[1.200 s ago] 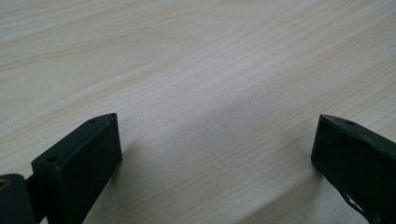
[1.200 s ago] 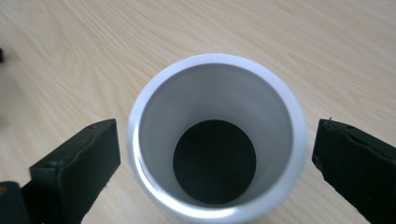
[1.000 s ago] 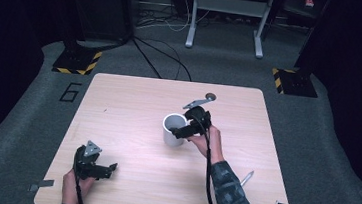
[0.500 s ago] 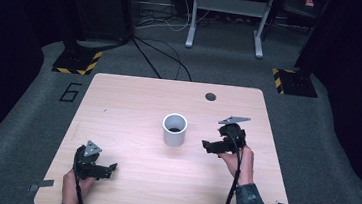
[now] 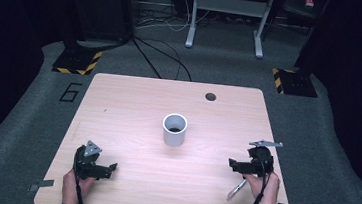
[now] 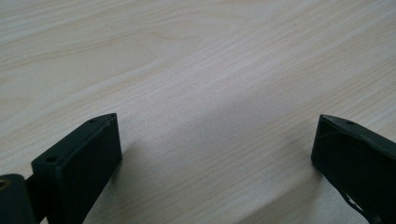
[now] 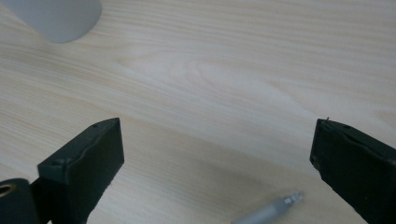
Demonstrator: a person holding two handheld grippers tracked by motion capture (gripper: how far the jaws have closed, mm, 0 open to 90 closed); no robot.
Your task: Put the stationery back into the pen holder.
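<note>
Now, starting at your left: your left gripper (image 5: 108, 167) sits low over the near left part of the wooden table (image 5: 133, 107), held in your left hand (image 5: 73, 189). Its jaws stand wide apart in the left gripper view, with nothing but bare wood grain between them (image 6: 215, 158).

Toward the middle of the table stands a white cup (image 5: 174, 129), upright, open at the top and dark inside. It is well apart from both grippers. In the right gripper view its lower wall (image 7: 58, 18) shows at the top left corner, far ahead of the jaws.

Beyond the cup, near the far edge, there is a small dark round hole (image 5: 210, 96) in the tabletop.

At your right, your right gripper (image 5: 233, 164) hangs over the near right part of the table, held in your right hand (image 5: 261, 185), jaws pointing toward the table's middle. Its jaws are spread wide and grip nothing. A silver pen (image 5: 236, 188) lies on the wood just beside your right hand; in the right gripper view its tip (image 7: 268, 210) lies below and between the open jaws, touching neither.
</note>
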